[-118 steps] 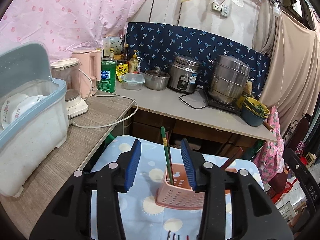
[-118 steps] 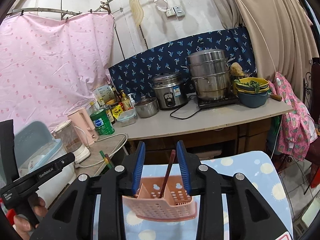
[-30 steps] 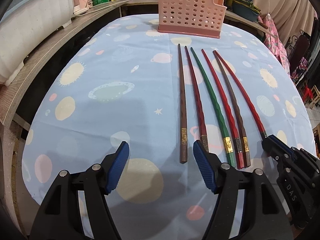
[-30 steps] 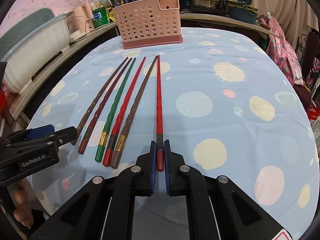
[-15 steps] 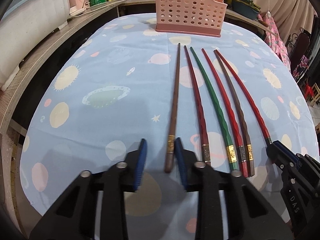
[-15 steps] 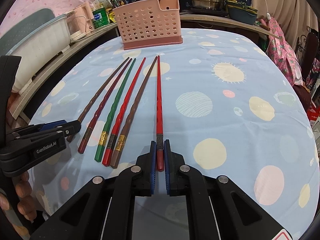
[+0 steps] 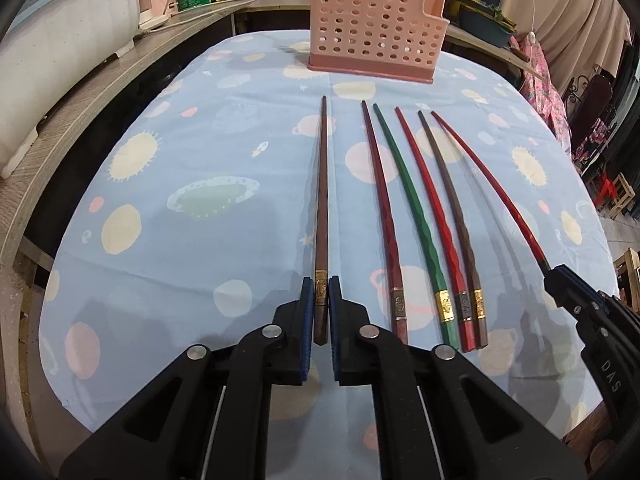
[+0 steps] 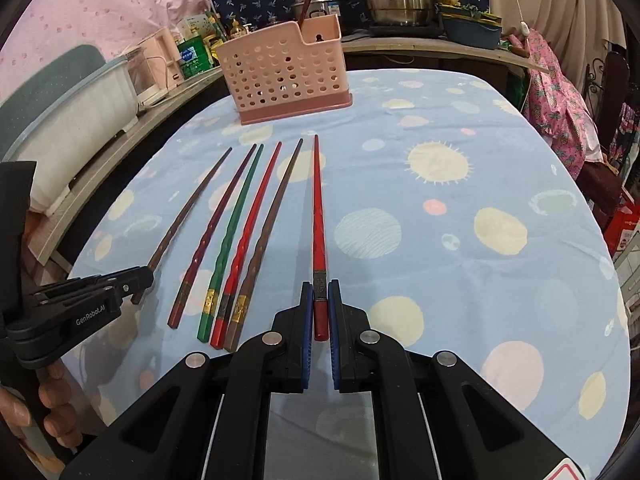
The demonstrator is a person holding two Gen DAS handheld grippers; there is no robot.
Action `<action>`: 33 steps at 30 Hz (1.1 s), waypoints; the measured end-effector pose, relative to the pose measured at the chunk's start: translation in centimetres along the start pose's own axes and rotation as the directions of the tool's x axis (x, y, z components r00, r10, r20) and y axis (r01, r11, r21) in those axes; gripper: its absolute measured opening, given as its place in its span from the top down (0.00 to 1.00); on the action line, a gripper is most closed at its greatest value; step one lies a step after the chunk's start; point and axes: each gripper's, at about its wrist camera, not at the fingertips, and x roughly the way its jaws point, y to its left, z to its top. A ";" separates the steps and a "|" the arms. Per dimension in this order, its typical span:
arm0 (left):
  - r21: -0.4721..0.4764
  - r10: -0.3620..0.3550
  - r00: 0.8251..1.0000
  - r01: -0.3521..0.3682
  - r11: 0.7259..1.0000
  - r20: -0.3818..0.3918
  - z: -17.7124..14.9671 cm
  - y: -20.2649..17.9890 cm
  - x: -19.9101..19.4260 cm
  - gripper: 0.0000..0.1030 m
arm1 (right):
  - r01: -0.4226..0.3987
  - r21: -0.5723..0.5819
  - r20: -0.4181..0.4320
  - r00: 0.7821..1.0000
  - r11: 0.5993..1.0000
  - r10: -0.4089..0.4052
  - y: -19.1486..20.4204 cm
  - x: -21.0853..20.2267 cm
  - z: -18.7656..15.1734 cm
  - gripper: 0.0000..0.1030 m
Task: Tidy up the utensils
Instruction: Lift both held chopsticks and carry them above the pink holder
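Observation:
Several long chopsticks lie side by side on a blue patterned tablecloth. My left gripper is shut on the thick end of the leftmost brown chopstick. My right gripper is shut on the thick end of the rightmost red chopstick; it also shows in the left wrist view. Between them lie a dark red, a green, a red and a brown chopstick. A pink perforated utensil basket stands at the table's far end, with a chopstick standing in it.
A wooden counter runs along the left with a white dish box. A back counter holds pots, bottles and a bowl. Pink floral cloth hangs at the right table edge.
My left gripper has closed on the brown chopstick's thick end and swung it apart from the others. My right gripper stays shut on the red chopstick, now slightly lifted.

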 end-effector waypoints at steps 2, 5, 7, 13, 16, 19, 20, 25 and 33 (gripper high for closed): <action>-0.010 -0.007 1.000 0.007 1.000 0.012 0.3 0.2 -0.7 0.93 | -0.004 0.009 0.023 1.000 1.000 0.004 -0.2 -0.8 0.7 0.93; -0.026 -0.019 0.999 0.020 0.999 0.044 1.1 0.6 -2.1 0.93 | -0.012 0.018 0.056 0.998 1.000 0.011 -0.4 -1.9 1.7 0.93; -0.037 -0.026 0.997 0.029 0.999 0.068 1.8 0.8 -3.2 0.93 | -0.018 0.022 0.086 0.996 1.000 0.016 -0.4 -2.9 2.7 0.93; -0.061 -0.041 0.988 0.051 0.997 0.147 4.2 1.2 -6.3 0.93 | -0.024 0.015 0.174 0.985 1.000 0.021 -0.2 -5.2 5.7 0.93; -0.066 -0.042 0.981 0.055 0.996 0.190 5.7 1.3 -7.7 0.93 | -0.024 0.007 0.222 0.975 1.000 0.022 -0.2 -6.1 7.4 0.93; -0.076 -0.041 0.974 0.060 0.995 0.222 6.9 1.6 -8.6 0.93 | -0.024 0.003 0.263 0.965 1.000 0.023 -0.1 -7.0 9.1 0.93; -0.083 -0.044 0.972 0.064 0.994 0.231 7.5 1.7 -8.9 0.93 | -0.024 0.002 0.276 0.961 1.000 0.022 -0.1 -7.2 9.6 0.93; -0.094 -0.034 0.961 0.062 0.994 0.273 9.9 1.9 -10.1 0.93 | -0.032 0.004 0.328 0.944 0.999 0.029 -0.1 -8.2 12.0 0.93; -0.075 -0.050 0.942 0.079 0.994 0.331 14.1 1.0 -11.3 0.93 | -0.044 0.005 0.370 0.928 0.999 0.039 0.1 -8.3 15.4 0.93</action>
